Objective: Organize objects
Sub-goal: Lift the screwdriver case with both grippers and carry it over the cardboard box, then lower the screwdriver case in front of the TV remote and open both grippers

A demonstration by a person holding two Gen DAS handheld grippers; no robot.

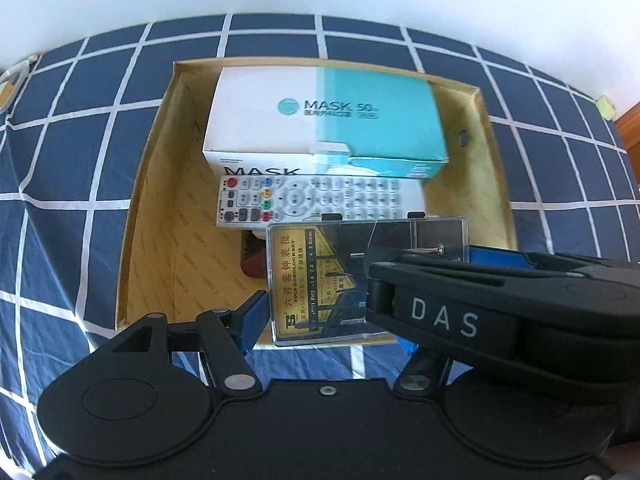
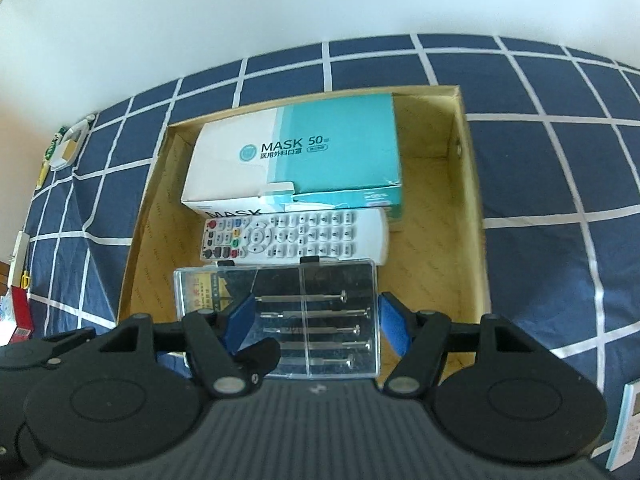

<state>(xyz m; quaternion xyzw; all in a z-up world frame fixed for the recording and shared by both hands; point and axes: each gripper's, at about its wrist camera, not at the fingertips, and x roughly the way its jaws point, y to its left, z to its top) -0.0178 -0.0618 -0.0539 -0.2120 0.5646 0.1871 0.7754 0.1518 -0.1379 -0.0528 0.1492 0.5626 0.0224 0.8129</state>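
An open cardboard box (image 1: 144,200) (image 2: 470,200) sits on a blue checked cloth. Inside lie a white and teal mask carton (image 1: 324,116) (image 2: 296,152), a white remote control (image 1: 320,200) (image 2: 296,236) and a clear plastic case of small screwdrivers (image 1: 316,276) (image 2: 320,320). The case is over the box's near part. My right gripper (image 2: 314,324) has its blue pads on both sides of the case and is shut on it. My left gripper (image 1: 332,316) is open around the case's left end; the right gripper's black body (image 1: 480,312) covers its right finger.
A dark red object (image 1: 252,256) lies in the box under the case. Small items (image 2: 64,148) sit at the cloth's far left edge, more (image 2: 20,264) at the left. A white card-like thing (image 2: 628,420) lies at lower right. A white wall is behind.
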